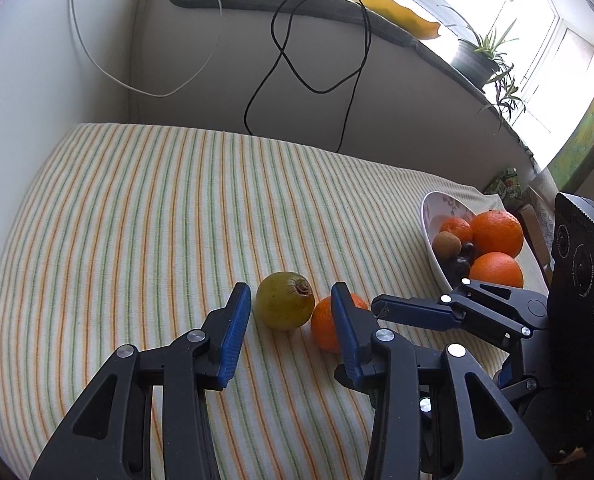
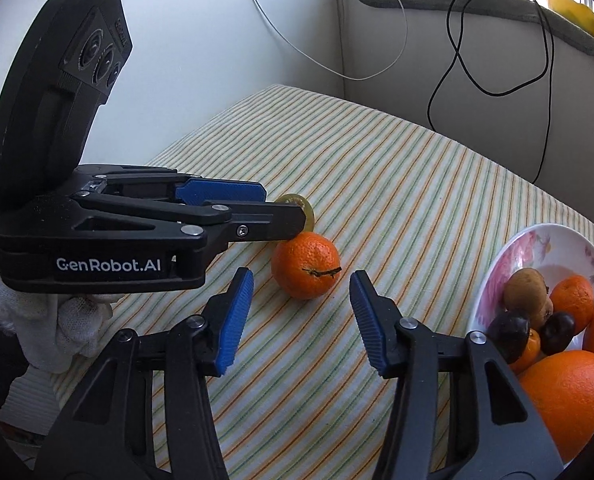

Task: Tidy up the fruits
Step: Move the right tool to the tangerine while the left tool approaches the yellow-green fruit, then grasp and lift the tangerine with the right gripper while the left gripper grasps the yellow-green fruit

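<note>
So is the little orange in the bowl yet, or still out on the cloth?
Out. The little orange sits on the striped cloth, beside the green fruit, away from the bowl.

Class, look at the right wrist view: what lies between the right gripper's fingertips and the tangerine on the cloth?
Nothing but bare striped cloth. The open right gripper faces the tangerine, apart from it, as the right wrist view shows.

White walls point(image 1: 57, 60), bright window point(image 1: 537, 20), potted plant point(image 1: 477, 56) on sill.
</note>
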`<state>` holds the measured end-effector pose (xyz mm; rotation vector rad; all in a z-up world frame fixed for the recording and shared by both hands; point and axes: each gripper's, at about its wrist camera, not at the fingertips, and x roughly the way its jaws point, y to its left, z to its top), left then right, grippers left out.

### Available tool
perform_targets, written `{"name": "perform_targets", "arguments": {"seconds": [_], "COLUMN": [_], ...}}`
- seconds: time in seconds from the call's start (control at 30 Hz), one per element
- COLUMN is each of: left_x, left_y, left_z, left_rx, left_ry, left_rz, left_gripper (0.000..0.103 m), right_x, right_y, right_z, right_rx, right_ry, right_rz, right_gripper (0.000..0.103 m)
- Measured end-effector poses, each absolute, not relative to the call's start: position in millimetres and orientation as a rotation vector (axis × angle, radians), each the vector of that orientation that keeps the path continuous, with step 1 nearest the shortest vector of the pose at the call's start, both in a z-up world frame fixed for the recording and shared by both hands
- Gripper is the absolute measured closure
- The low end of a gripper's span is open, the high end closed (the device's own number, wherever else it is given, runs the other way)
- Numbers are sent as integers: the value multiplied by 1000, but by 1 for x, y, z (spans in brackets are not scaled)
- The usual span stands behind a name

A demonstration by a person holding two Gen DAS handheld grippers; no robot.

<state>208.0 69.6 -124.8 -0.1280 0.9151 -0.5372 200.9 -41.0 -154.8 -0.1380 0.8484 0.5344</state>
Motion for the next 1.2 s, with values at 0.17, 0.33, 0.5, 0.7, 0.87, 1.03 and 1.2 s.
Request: {"name": "perform_targets", "arguments": {"seconds": [0.17, 0.33, 0.5, 0.7, 0.87, 1.03, 1.2], "left_x": [209, 214, 216, 214, 208, 202, 206], "left_y": [67, 71, 72, 72, 74, 65, 61], "left_z": [-125, -129, -131, -130, -131, -130, -131], "left_rx": [-119, -131, -161, -144, -137, -78, -71], "left_ry": [921, 931, 939, 934, 925, 908, 915], "left_rz": [-551, -533, -562, -549, -544, -532, -505], "left_gripper": [64, 64, 72, 79, 80, 80, 76], "right_x": [208, 212, 218, 218, 212, 202, 199], "right_y": [-36, -33, -33, -32, -37, -45, -47], "right_z": [-155, -160, -163, -162, -157, -155, -156], "right_rx": [-136, -145, -135, -145, -133, -136, -143], "right_ry": [848, 858, 868, 862, 847, 844, 841], "right_rz": [532, 538, 530, 524, 530, 535, 536], "right_gripper": [51, 58, 61, 64, 64, 64, 64]}}
